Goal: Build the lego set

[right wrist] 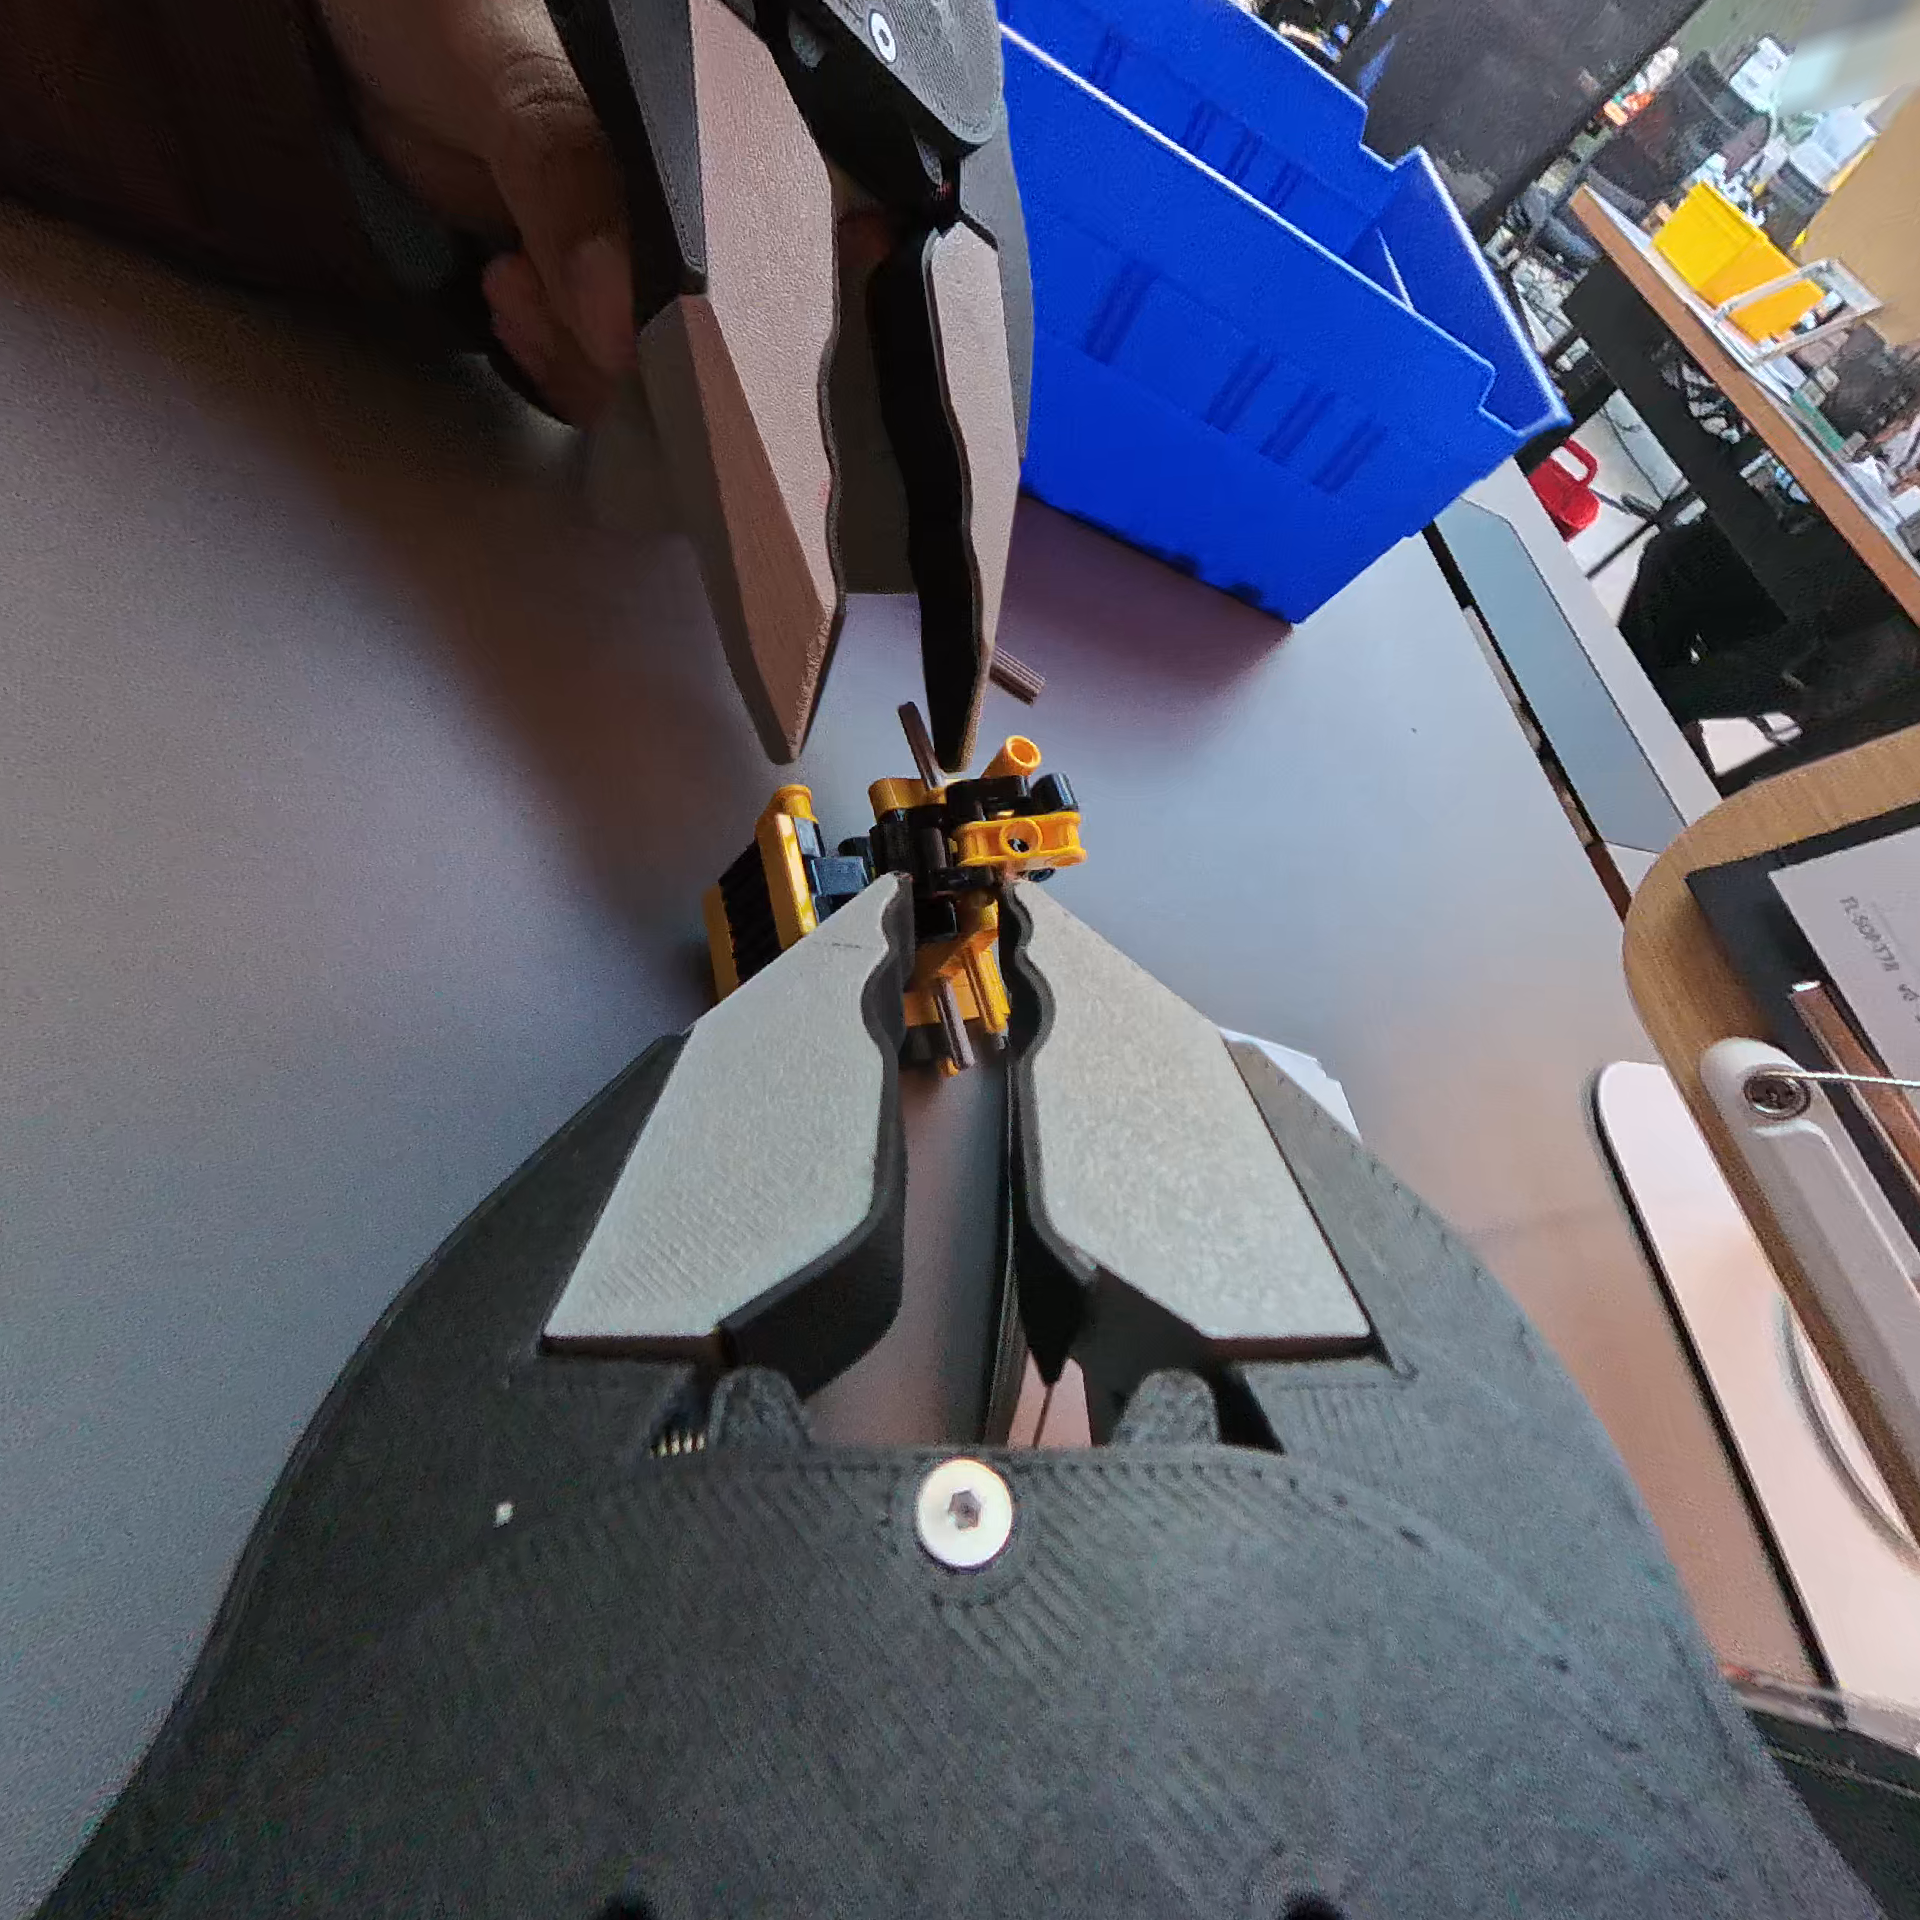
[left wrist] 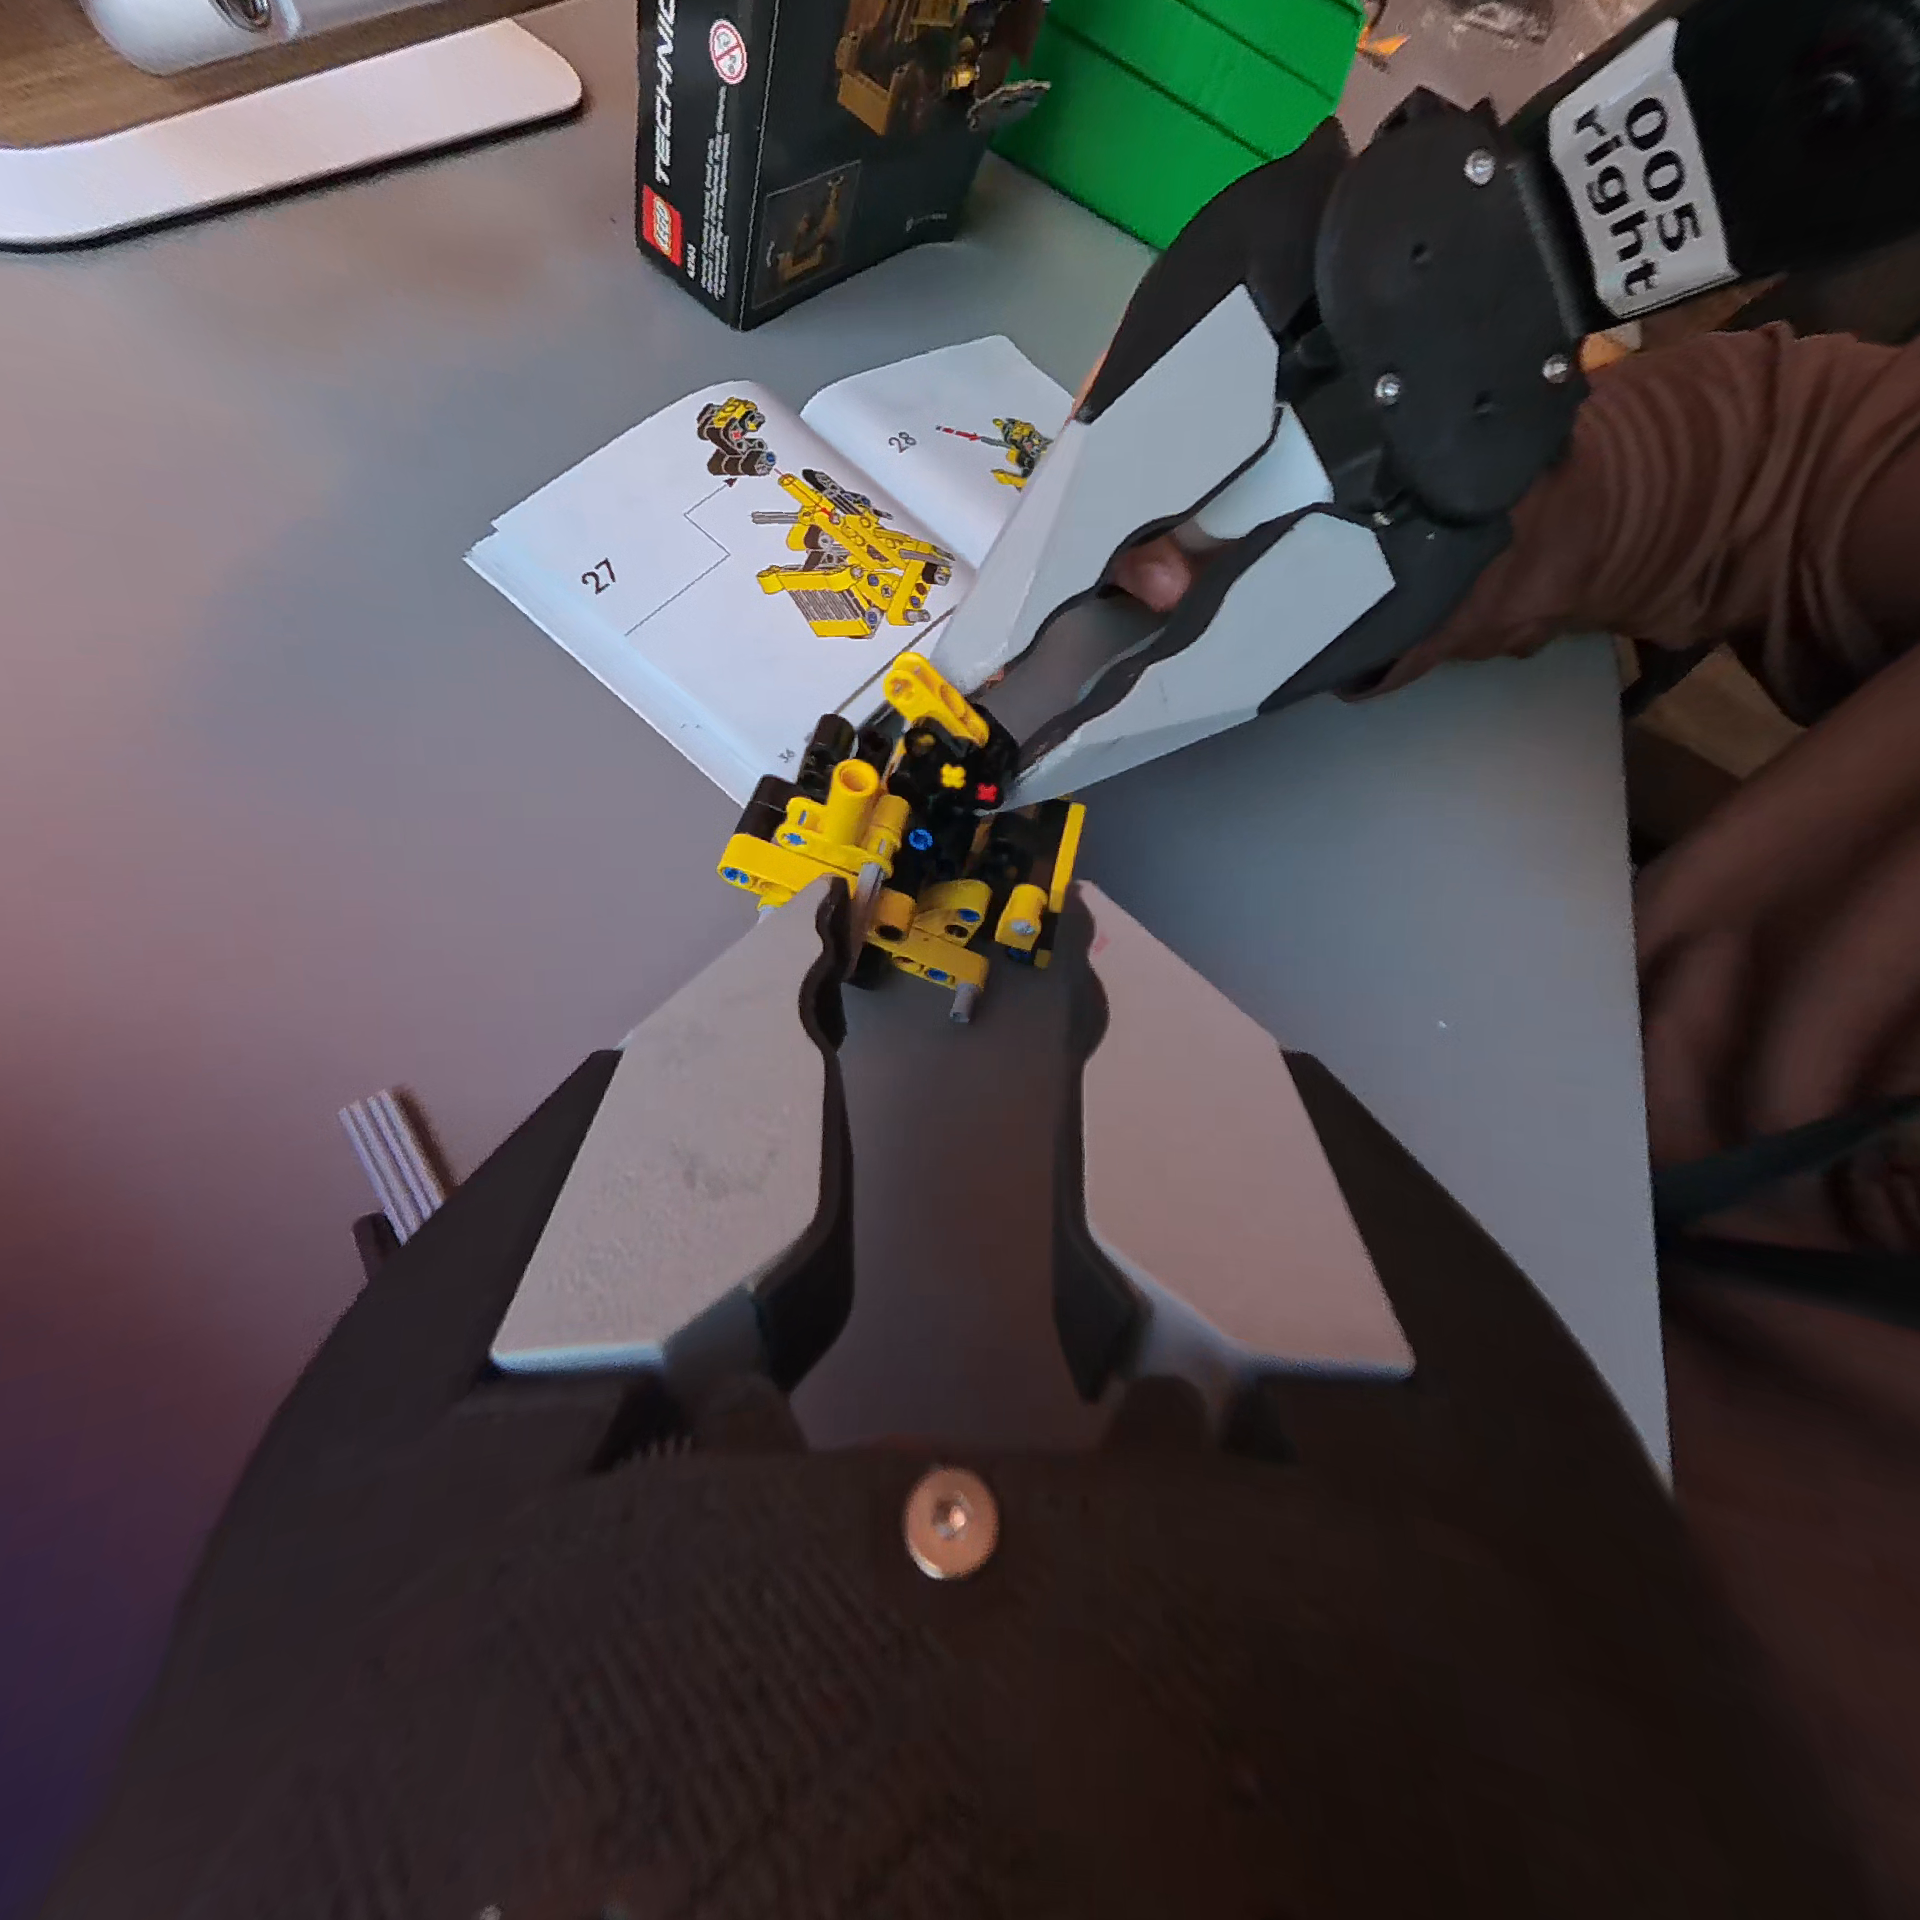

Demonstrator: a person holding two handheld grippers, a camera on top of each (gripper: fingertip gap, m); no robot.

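A small yellow and black lego model (left wrist: 862, 821) lies on the grey table (left wrist: 312, 727), its ribbed yellow bucket (right wrist: 758, 904) to one side. My right gripper (right wrist: 954, 894) is shut on the model's black and yellow middle. In the left wrist view it (left wrist: 997, 738) comes in from the upper right and pinches the model's top. My left gripper (left wrist: 956, 904) is open, with its fingertips on either side of the model's near end. I cannot tell whether they touch it. In the right wrist view it (right wrist: 864, 753) hangs just behind the model, beside a dark axle (right wrist: 920, 743).
An open instruction booklet (left wrist: 727, 540) lies behind the model, with the black set box (left wrist: 790, 156) and a green bin (left wrist: 1164, 114) farther back. Blue bins (right wrist: 1247, 343) stand close by. A white monitor foot (left wrist: 260, 114), a small ribbed piece (right wrist: 1018, 675) and the table edge (left wrist: 1631, 935) are nearby. Less than 4 cm separates the two grippers' tips.
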